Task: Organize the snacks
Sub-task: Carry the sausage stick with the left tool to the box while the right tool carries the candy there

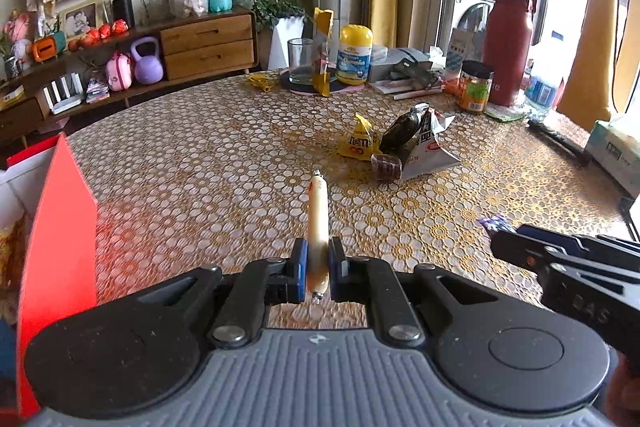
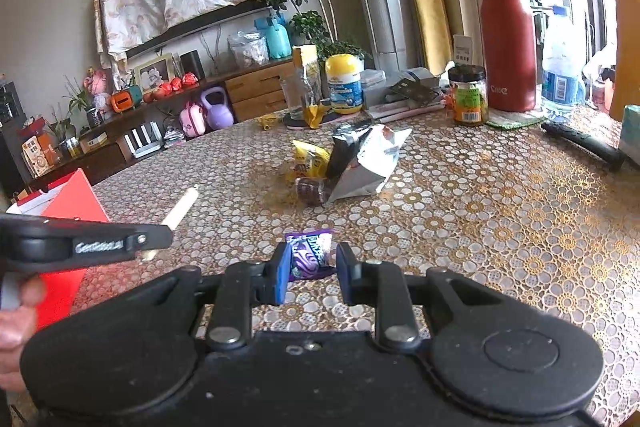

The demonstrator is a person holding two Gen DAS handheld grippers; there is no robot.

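The left gripper (image 1: pixel 318 263) is squeezed tight on a sausage stick (image 1: pixel 318 215). The blue pads hold it near its back end, so most of the stick pokes out in front, up above the table (image 1: pixel 200 187). A red bag (image 1: pixel 56 227) stands just to the left, by the table edge. I think the stick is meant to go in there.

The right gripper (image 2: pixel 311 265) has its fingers apart. A small purple candy packet (image 2: pixel 310 253) lies flat on the table between the blue pads. One pad is close on its left side. The other pad has a gap next to it. The packet is not held yet.

To do this well, the left hand should carry the stick over the bag's open top, tip it down, and only then let go. The stick is long and held at one end, so it may swing or slip if the hand moves fast.

The right hand should go low, so the pads sit on both sides of the thin packet, then close gently. The packet is flat and slippery, so it could slide away or crumple.

More snacks wait in a pile further back: a yellow M&M's bag (image 1: pixel 359 143), a silver snack bag (image 1: pixel 426 147) and a small dark wrapped snack (image 1: pixel 385 166).
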